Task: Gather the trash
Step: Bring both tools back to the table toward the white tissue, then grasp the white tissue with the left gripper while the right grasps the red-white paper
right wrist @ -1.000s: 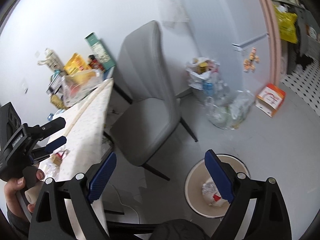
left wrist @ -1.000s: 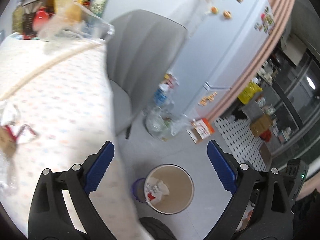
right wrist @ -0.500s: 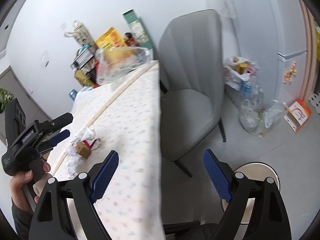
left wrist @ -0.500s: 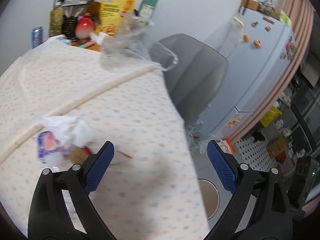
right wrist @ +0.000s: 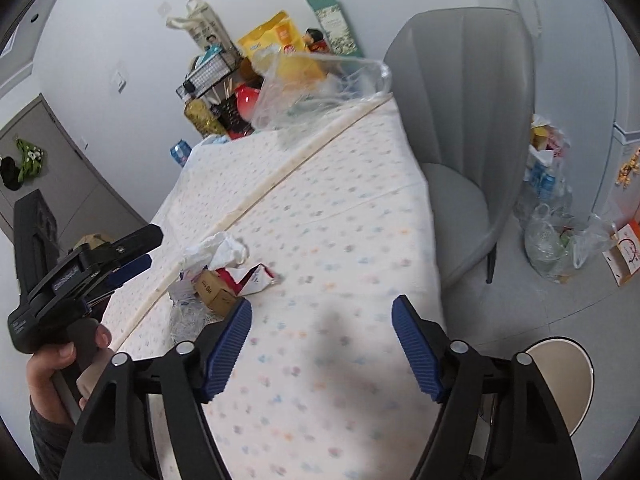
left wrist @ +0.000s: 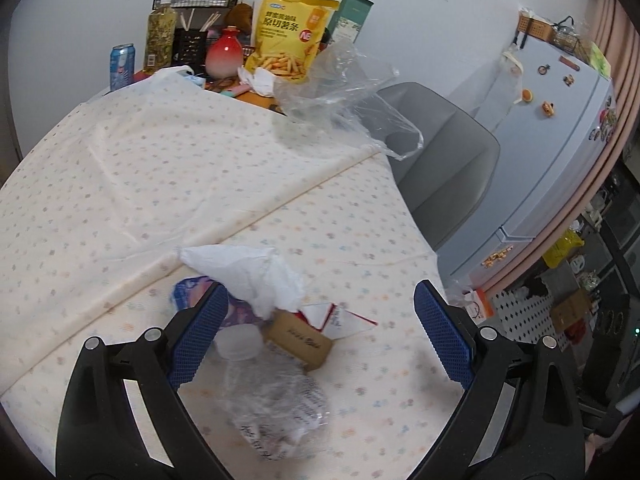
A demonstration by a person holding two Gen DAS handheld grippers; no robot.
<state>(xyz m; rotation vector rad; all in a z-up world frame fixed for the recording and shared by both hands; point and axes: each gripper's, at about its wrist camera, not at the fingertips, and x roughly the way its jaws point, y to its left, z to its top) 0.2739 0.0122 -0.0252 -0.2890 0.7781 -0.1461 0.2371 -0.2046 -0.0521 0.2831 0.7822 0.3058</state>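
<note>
A heap of trash lies on the dotted tablecloth (left wrist: pixel 120 168): a crumpled white tissue (left wrist: pixel 256 276), a small brown cardboard box (left wrist: pixel 300 340), a red-and-white wrapper (left wrist: pixel 340 316) and a crinkled clear plastic piece (left wrist: pixel 276 408). My left gripper (left wrist: pixel 320 288) hangs open just over the heap, its pads touching nothing. From the right wrist, the heap (right wrist: pixel 216 276) sits left of my right gripper (right wrist: pixel 322 304). Its jaws are closing over bare cloth with nothing between them. The left gripper (right wrist: pixel 148 250) shows there too, held by a hand (right wrist: pixel 60 364). A round bin (right wrist: pixel 560 376) stands on the floor at the lower right.
A grey chair (right wrist: pixel 460 140) stands at the table's right side. A loose clear plastic bag (left wrist: pixel 344 96) and groceries, among them a yellow snack bag (left wrist: pixel 294 32), crowd the far end. A fridge (left wrist: pixel 552 140) and bags of bottles (right wrist: pixel 552 220) lie beyond.
Both grippers swung away from the floor bin and over the table. The trash heap came in under the left gripper. The right jaws have narrowed.
</note>
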